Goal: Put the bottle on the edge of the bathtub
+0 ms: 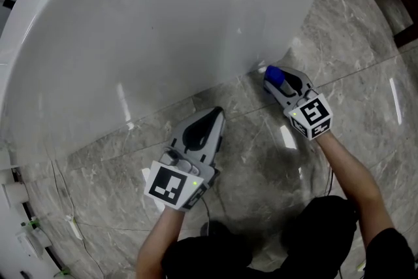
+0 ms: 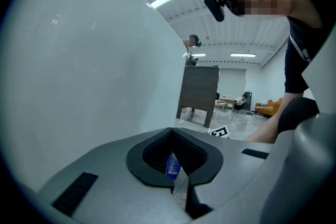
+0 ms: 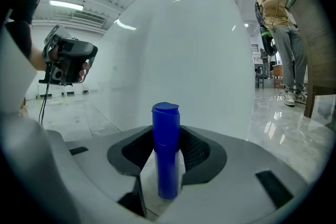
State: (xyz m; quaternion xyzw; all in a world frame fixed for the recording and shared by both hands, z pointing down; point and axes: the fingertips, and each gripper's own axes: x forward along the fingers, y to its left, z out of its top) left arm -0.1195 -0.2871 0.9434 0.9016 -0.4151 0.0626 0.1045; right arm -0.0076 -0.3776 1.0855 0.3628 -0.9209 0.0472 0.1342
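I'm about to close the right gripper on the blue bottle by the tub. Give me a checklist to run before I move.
1. Blue bottle upright on the floor: ok.
2. Bottle between the jaws of the right gripper: ok, roughly centred.
3. Pads pressing on the bottle: not ok; the jaws stand wide and floor shows beside its base.
4. Left gripper out of the way: ok; shut, empty, well apart from the bottle.
5. Room beside the bathtub wall to lift: cannot tell; the bottle stands close to it.
6. Free spot on the tub's edge: cannot tell; its top surface is barely in view.
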